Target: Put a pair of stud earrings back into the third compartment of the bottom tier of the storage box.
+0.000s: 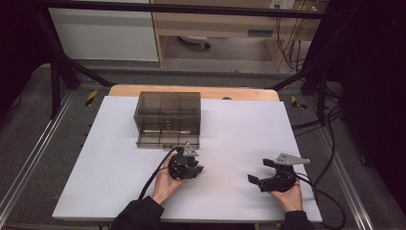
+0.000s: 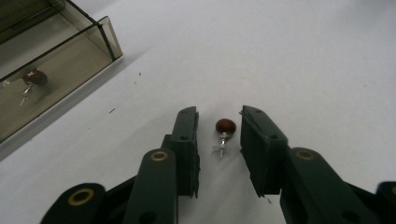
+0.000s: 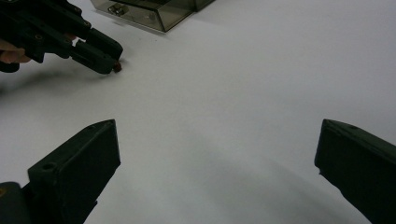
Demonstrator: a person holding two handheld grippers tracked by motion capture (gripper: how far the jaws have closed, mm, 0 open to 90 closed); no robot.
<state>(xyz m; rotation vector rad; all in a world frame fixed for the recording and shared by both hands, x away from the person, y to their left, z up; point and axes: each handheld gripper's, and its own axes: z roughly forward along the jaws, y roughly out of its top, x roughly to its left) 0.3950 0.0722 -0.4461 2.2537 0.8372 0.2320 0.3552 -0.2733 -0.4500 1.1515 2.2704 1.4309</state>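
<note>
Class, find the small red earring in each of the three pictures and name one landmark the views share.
High view: too small to make out; it would lie under the left gripper near table centre.
Left gripper view: the earring lies on the white table, lower centre, between the jaws, touching neither.
Right gripper view: a red speck at the left gripper's tips, upper left.
Shared landmark: the smoky clear box.

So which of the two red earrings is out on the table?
The red earring between the left hand-held gripper's jaws; the other earring sits inside the smoky drawer box.
</note>
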